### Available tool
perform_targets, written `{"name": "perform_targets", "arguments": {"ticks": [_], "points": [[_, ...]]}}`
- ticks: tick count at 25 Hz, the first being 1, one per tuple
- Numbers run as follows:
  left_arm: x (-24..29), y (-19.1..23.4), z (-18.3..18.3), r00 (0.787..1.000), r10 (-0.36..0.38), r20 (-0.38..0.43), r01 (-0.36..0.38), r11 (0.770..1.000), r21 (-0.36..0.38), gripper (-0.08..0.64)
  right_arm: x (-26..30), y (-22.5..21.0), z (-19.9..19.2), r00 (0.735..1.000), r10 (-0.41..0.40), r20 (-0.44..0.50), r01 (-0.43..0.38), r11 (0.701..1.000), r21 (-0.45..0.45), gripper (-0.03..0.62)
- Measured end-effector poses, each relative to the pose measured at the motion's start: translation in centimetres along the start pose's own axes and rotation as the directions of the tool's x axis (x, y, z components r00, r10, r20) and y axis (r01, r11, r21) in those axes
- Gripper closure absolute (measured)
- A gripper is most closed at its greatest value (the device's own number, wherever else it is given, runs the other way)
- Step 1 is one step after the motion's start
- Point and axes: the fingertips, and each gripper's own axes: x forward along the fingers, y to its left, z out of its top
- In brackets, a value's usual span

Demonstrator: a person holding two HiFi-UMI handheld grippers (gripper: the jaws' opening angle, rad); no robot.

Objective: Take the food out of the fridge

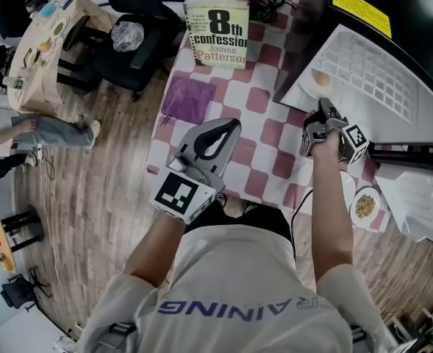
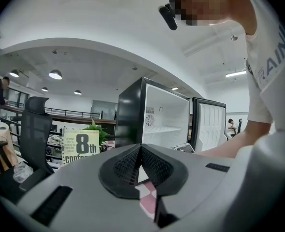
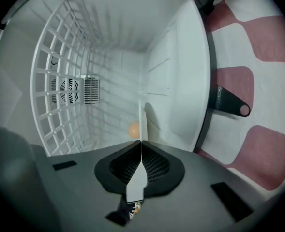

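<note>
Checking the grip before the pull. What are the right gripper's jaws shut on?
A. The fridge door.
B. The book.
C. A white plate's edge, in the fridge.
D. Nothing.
C: the right gripper view shows the right gripper with its jaws closed on the thin edge of the plate, inside the fridge.

Book cover: the book (image 1: 216, 34) standing upright reads "8th confession" in large dark print, with "James Patterson" beneath.
Book, small print: a few lines at the cover's top left are too small to read.
Book, left gripper view: "8th" shows whole (image 2: 81, 146); the word below is cut off after its first letters.
Shirt: pale letters "RAINING" run across the person's shirt (image 1: 231, 307), upside down in the head view; the left gripper view shows "RAIN".
Yellow label: it sits on the black top of the fridge (image 1: 422, 20); the label (image 1: 360, 10) carries dark print too small to read.
</note>
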Motion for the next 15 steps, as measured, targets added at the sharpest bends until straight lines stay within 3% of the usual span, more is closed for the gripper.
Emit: {"name": "perform_targets", "arguments": {"ticks": [15], "points": [[0.0,-0.4,0.2,0.999,-0.045,0.0,0.045,0.999,0.004,0.552,-2.5,2.6,0.0,0.991,0.129,0.027,-0.127,0.991,-0.047,0.566]]}}
